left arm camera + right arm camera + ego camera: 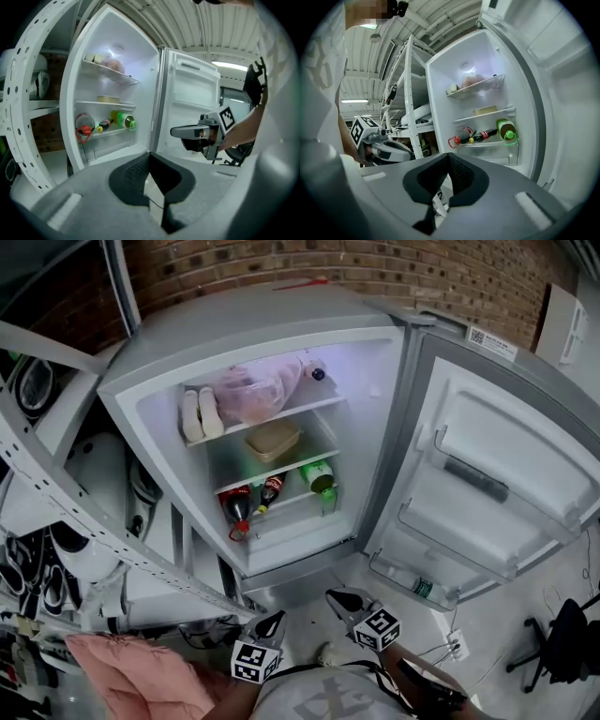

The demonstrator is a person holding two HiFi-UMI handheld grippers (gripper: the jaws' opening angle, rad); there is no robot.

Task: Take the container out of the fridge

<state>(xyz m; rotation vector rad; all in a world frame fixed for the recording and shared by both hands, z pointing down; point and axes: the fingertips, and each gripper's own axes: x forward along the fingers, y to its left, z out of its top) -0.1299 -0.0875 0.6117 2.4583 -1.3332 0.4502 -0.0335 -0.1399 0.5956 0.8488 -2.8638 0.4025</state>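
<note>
Tan plastic with a lid on, that's the container (273, 439), sitting alone on the middle shelf of the fridge (155, 423), well ahead of both claws and a bit above where they're pointing. The door (506, 442) hangs wide open off to the right of the right gripper (336, 597), so access is sorted. The left gripper (275, 619) has its jaws pressed together with nothing between them, and the right one looks the same, tips meeting and empty. Both hover side by side, near each other, out in front of the fridge and nowhere close to touching anything. So I'd say we're at the very start of the reach: fridge open, container untouched. Next up, one claw needs to spread its jaws, go forward and up to that middle shelf, and get around the container's sides. It's low and wide, so the jaws probably need to open a lot, or pinch an edge. The shelf just past and below the container has bottles (253, 500) lying on it, and a pink bag (253, 390) sits on the shelf above, so there isn't loads of room.
</note>
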